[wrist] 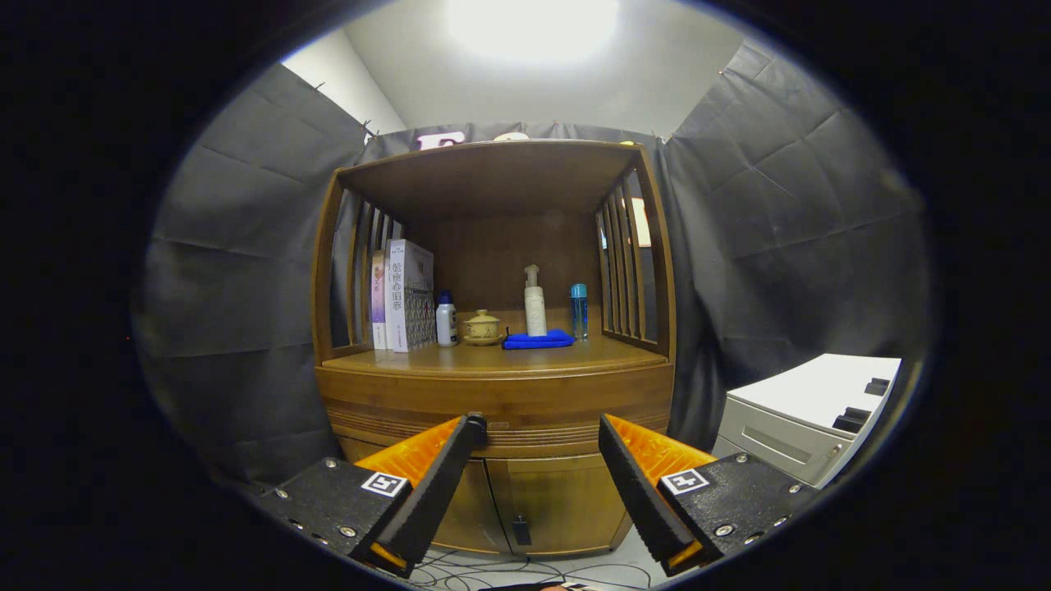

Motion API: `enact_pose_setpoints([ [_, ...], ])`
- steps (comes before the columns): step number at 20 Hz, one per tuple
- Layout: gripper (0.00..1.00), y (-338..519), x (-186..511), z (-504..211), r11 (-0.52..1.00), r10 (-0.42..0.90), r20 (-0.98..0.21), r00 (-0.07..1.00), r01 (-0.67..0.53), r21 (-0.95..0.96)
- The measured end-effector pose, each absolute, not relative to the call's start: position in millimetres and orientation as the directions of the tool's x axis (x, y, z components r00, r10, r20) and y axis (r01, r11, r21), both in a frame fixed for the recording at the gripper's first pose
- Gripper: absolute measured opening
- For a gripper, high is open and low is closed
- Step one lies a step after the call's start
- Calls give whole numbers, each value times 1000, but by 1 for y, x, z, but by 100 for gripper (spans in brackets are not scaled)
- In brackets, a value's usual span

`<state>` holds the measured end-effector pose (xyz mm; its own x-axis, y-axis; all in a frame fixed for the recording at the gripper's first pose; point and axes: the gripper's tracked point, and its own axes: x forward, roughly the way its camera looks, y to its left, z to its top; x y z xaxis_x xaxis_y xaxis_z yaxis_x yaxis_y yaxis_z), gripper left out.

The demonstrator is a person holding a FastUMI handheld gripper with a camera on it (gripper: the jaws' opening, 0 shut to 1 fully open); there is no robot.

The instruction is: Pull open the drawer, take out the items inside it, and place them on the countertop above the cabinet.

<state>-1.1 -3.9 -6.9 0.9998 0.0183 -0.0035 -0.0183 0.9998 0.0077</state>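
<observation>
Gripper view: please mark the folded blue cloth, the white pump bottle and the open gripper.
Folded blue cloth [538, 339], gripper view, middle of its top fold, on the countertop.
White pump bottle [535, 310], gripper view, middle of its body, behind the cloth.
Gripper [540, 428], gripper view, open, midway between its fingertips, before the drawer front.

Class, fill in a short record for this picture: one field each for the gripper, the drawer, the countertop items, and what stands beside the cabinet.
gripper: open, fingers apart, nothing between them
drawer: shut, just beyond the fingertips
countertop items: books, white bottle, lidded pot, blue cloth, pump bottle, blue bottle
beside cabinet: white unit
</observation>
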Motion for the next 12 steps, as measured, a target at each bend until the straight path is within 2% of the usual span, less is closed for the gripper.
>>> enact_pose_setpoints([
  [12,96,12,27,2,997,63,14,998,-64,36],
])
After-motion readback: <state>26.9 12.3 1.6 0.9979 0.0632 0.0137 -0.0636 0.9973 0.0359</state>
